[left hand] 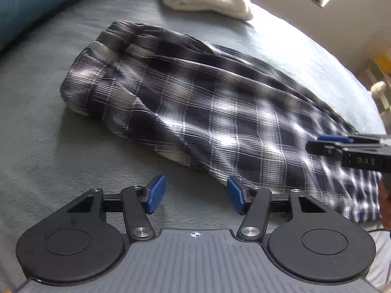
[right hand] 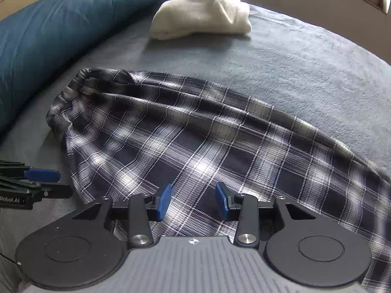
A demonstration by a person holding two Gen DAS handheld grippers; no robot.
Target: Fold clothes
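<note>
Plaid cotton, navy and white, and that's the pair of pyjama trousers stretched long across the grey fleecy blanket, rumpled into soft ridges, its gathered waistband bunched at the end nearest the blue pillow. Beyond the trousers, a folded white fluffy towel sits in a plump wedge. Left gripper hangs over bare blanket just beside the trousers' near edge, blue pads spread wide, nothing between them. Right gripper hovers right over the plaid, jaws parted and empty too, cloth showing through the gap. Whether either touches the fabric, can't tell. From the left view the plaid is blurred.
</note>
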